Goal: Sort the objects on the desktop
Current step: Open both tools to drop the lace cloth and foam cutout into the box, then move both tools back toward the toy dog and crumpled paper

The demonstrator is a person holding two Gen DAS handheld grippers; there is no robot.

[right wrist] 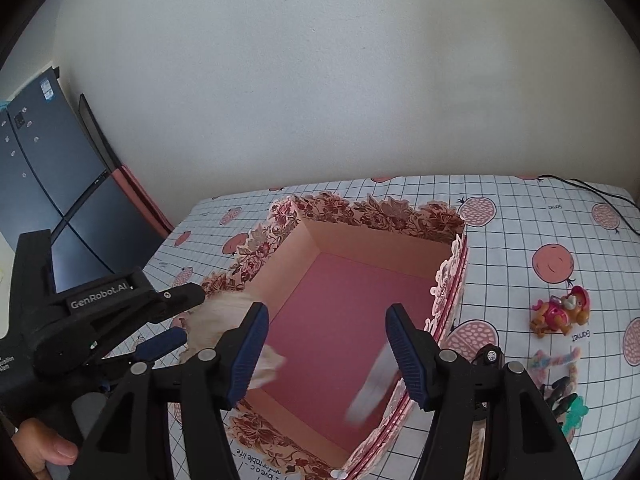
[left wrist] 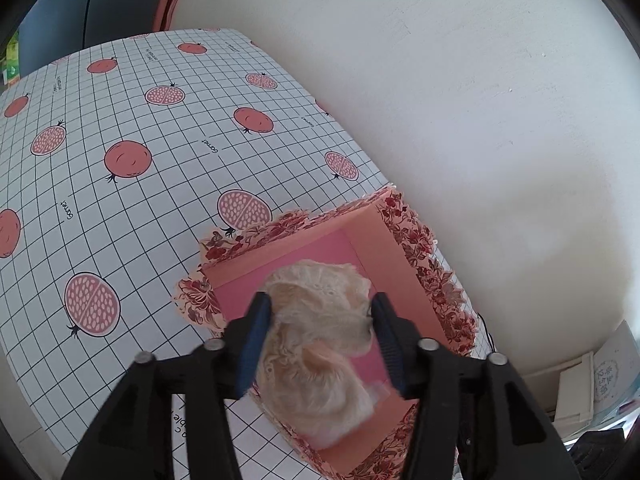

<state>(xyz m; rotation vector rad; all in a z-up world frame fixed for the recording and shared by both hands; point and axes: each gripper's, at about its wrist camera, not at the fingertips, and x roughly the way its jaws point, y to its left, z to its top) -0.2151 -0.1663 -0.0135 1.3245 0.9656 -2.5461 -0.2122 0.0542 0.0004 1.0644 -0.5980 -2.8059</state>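
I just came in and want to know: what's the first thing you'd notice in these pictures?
The fluffy cream toy jumps out first, held between the fingers of the left gripper right above the pink flowery box. The right gripper hangs open over the same box, where a blurry silver thing shows by the near wall. On the pomegranate tablecloth to the box's right sits a little orange and pink toy figure.

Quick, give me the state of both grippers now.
Left gripper: shut on the fluffy toy, over the box.
Right gripper: open, holding nothing, above the box.
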